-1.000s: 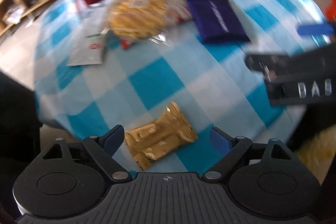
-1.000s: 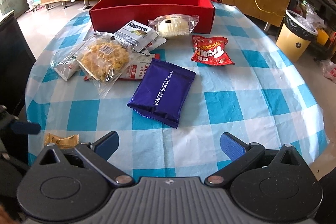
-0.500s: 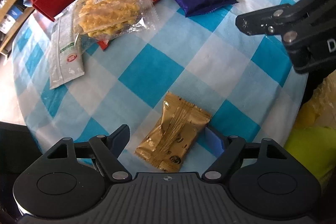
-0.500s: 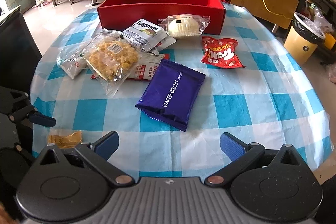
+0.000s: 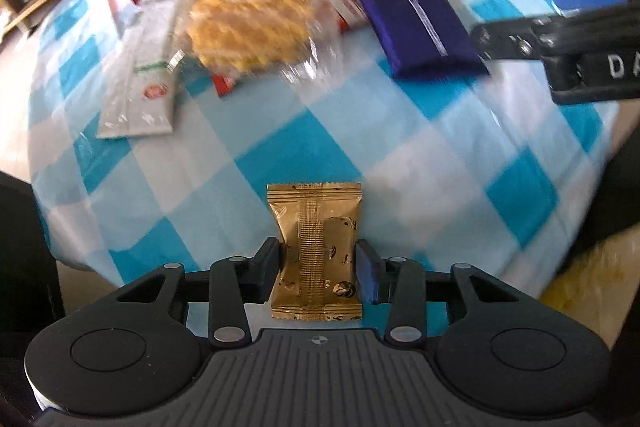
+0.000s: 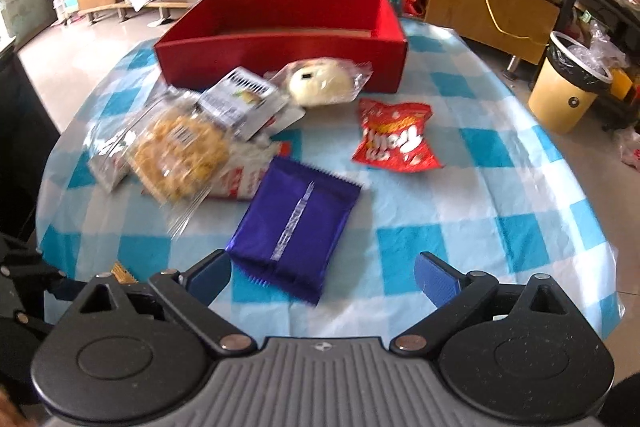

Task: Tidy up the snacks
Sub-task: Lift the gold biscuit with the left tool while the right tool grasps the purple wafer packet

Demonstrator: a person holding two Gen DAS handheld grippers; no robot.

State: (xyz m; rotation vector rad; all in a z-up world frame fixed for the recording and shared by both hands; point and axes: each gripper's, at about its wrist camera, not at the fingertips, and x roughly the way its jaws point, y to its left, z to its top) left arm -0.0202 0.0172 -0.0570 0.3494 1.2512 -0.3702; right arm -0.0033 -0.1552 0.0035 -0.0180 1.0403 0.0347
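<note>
Left gripper (image 5: 318, 269) is clamped on a gold snack packet (image 5: 316, 247), pads pressing both long sides, packet upright over the near edge of the checkered table (image 5: 280, 163). Right gripper (image 6: 322, 277) is spread wide with nothing between its fingers, hovering above the near edge, just over the purple wafer pack (image 6: 294, 219). Red box (image 6: 280, 39) sits at the far edge. In front of it: bun in clear wrap (image 6: 320, 85), red chip bag (image 6: 394, 137), yellow crackers bag (image 6: 178, 157), white packet (image 6: 240, 99). Snacks are blurred in the left wrist view.
</note>
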